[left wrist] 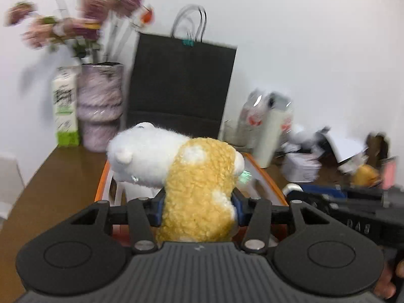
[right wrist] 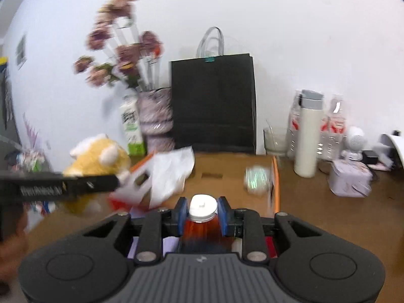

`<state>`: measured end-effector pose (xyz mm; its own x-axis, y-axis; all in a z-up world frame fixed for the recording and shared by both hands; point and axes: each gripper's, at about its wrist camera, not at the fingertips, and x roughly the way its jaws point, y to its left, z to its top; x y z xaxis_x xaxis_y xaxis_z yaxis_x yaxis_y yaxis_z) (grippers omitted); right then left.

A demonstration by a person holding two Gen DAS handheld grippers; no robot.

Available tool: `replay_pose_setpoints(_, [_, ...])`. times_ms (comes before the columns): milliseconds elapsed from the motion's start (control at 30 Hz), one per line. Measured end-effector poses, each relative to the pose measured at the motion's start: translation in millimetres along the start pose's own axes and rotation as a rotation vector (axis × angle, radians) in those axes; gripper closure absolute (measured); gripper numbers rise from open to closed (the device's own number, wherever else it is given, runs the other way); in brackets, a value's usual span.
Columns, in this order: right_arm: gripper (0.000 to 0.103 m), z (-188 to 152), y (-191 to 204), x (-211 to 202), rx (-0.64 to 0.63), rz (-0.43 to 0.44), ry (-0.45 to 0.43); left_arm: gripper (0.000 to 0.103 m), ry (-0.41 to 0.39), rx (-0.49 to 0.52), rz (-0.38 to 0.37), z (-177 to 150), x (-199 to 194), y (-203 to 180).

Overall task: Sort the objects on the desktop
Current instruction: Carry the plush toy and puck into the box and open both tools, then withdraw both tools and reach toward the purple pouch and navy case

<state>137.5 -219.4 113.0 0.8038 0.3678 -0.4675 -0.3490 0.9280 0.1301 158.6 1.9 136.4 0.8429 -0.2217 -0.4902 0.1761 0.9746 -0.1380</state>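
- The left gripper is clamped on a yellow-and-white plush toy; both blue pads press into its yellow body, with the jaws about half spread.
- The plush toy is lifted above an orange-rimmed tray, its white head pointing left.
- The right gripper is closed narrowly on an amber bottle just under its white cap.
- The bottle is upright between the pads, above the brown desk.
- At the back of the desk stand a black paper bag, a vase of pink flowers, a green-and-white carton and a white flask.
- Both views are motion-blurred.
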Motion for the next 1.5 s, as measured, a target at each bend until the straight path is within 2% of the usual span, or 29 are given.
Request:
replay_pose_setpoints(100, [0.078, 40, -17, 91, 0.056, -0.025, 0.108, 0.053, 0.114, -0.064, 0.030, 28, 82, 13])
replay_pose_setpoints(133, [0.078, 46, -22, 118, 0.068, -0.042, 0.146, 0.053, 0.141, -0.107, 0.065, 32, 110, 20])
replay_pose_setpoints(200, [0.078, 50, -26, 169, 0.042, -0.098, 0.210, 0.052, 0.253, -0.127, 0.111, 34, 152, 29])
replay_pose_setpoints(233, [0.078, 49, -27, 188, 0.019, -0.122, 0.231, 0.052, 0.301, -0.123, 0.100, 33, 170, 33])
replay_pose_setpoints(300, [0.078, 45, -30, 219, 0.009, -0.140, 0.271, 0.049, 0.316, -0.153, 0.106, 31, 186, 40])
replay_pose_setpoints(367, [0.077, 41, -35, 243, 0.003, -0.158, 0.301, 0.034, 0.318, -0.176, 0.138, 29, 194, 44])
replay_pose_setpoints(433, [0.070, 38, -42, 252, 0.029, -0.189, 0.304, 0.014, 0.296, -0.202, 0.146, 29, 196, 53])
replay_pose_setpoints(467, [0.065, 36, -46, 249, 0.051, -0.178, 0.291, 0.012, 0.287, -0.209, 0.146, 29, 195, 54])
replay_pose_setpoints(533, [0.064, 40, -50, 243, 0.080, -0.144, 0.258, 0.010, 0.277, -0.196, 0.115, 30, 190, 56])
replay_pose_setpoints(667, [0.045, 47, -44, 207, 0.074, -0.151, 0.176, 0.006, 0.220, -0.183, 0.100, 36, 160, 48])
replay_pose_setpoints(800, [0.042, 51, -26, 160, 0.014, -0.159, 0.110, 0.001, 0.151, -0.136, 0.096, 40, 116, 34])
replay_pose_setpoints(933, [0.035, 40, -10, 102, -0.016, -0.143, 0.058, 0.000, 0.078, -0.066, 0.066, 26, 49, 26])
replay_pose_setpoints(1067, [0.020, 7, 7, 27, -0.035, -0.101, -0.002, 0.000, 0.003, 0.044, 0.021, -8, -29, 26])
replay_pose_setpoints(1167, [0.018, -31, 17, -21, -0.040, -0.065, -0.029, 0.000, -0.041, 0.130, 0.025, -45, -85, 31])
replay_pose_setpoints(1300, [0.018, -81, 24, -60, -0.007, -0.048, -0.028, 0.000, -0.076, 0.231, 0.004, -97, -146, 50])
replay_pose_setpoints(1433, [0.018, -120, 23, -83, 0.039, -0.052, 0.000, 0.000, -0.070, 0.261, 0.032, -134, -190, 84])
replay_pose_setpoints(1500, [0.018, -135, 20, -91, 0.060, -0.052, 0.017, 0.000, -0.079, 0.220, 0.058, -146, -207, 106])
